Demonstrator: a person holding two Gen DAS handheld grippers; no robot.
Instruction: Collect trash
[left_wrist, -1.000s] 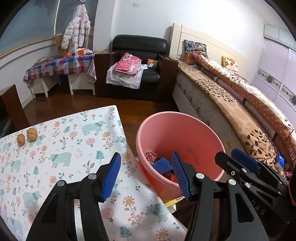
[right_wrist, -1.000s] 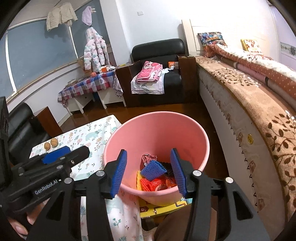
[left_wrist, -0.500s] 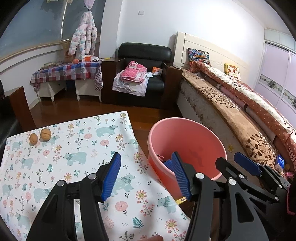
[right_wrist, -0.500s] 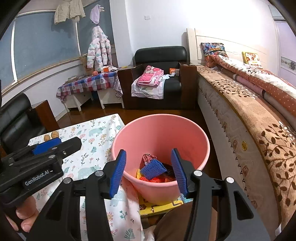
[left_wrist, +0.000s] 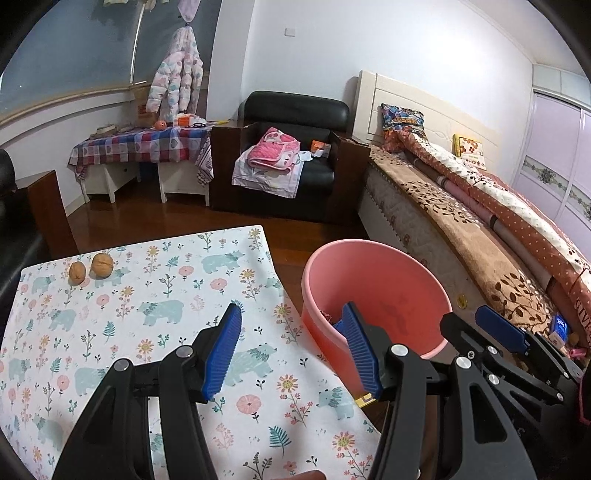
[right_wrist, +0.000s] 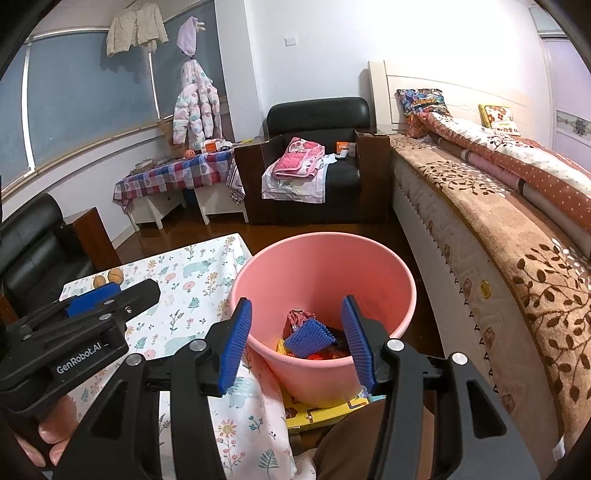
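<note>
A pink bucket (right_wrist: 325, 280) stands on the floor at the right edge of a table with a floral bear cloth (left_wrist: 147, 306). In it lie a blue ridged piece (right_wrist: 308, 338), a crumpled pink wrapper (right_wrist: 297, 317) and red wrappers. My right gripper (right_wrist: 297, 341) is open and empty, held above the bucket's near rim. My left gripper (left_wrist: 291, 350) is open and empty over the table's right edge, beside the bucket (left_wrist: 380, 295). Two walnuts (left_wrist: 92, 267) sit at the table's far left corner.
A bed (right_wrist: 498, 221) with brown patterned blankets runs along the right. A black armchair (left_wrist: 291, 162) with pink cloth stands at the back, a checkered side table (left_wrist: 147, 147) to its left. A yellow box (right_wrist: 321, 410) lies under the bucket.
Both grippers have pulled back and up from the bucket, so more of the table and room shows. Both stay open and empty.
</note>
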